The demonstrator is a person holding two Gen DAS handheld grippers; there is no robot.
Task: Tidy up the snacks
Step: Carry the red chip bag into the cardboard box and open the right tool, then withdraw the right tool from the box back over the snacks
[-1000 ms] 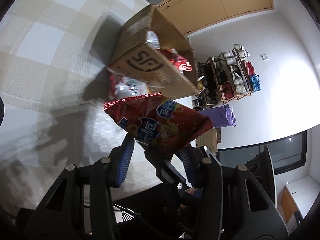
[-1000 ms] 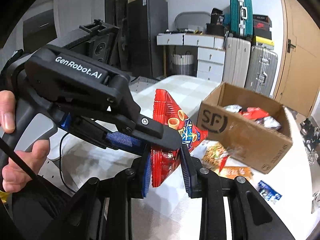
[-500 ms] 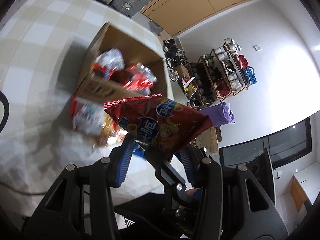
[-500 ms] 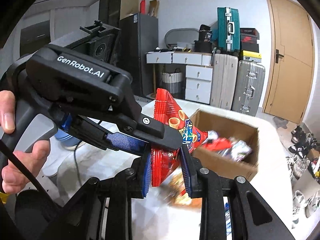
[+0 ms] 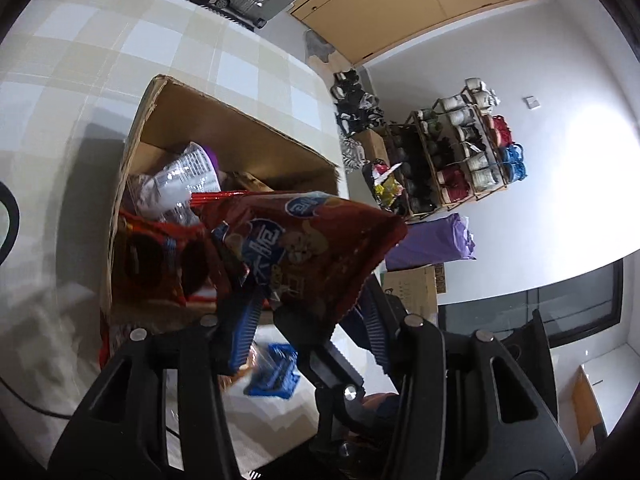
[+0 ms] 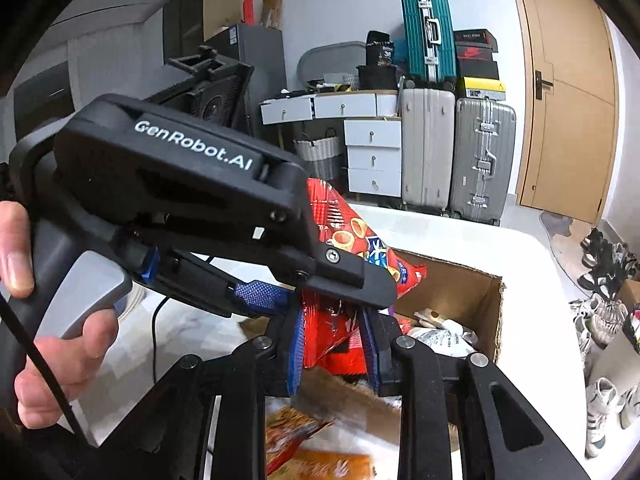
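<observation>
Clearly "GenRobot.AI" marks the left tool (image 6: 340, 276).

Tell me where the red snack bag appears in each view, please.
Left wrist view: red snack bag at centre, above the cardboard box.
Right wrist view: the bag at centre, partly behind the left claw.
Shared landmark: the cardboard box.

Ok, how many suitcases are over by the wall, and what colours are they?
Teal hard-shell suitcase: 1
Whitish ribbed suitcase: 1
Silver-grey ribbed suitcase: 1
Total: 3
</observation>
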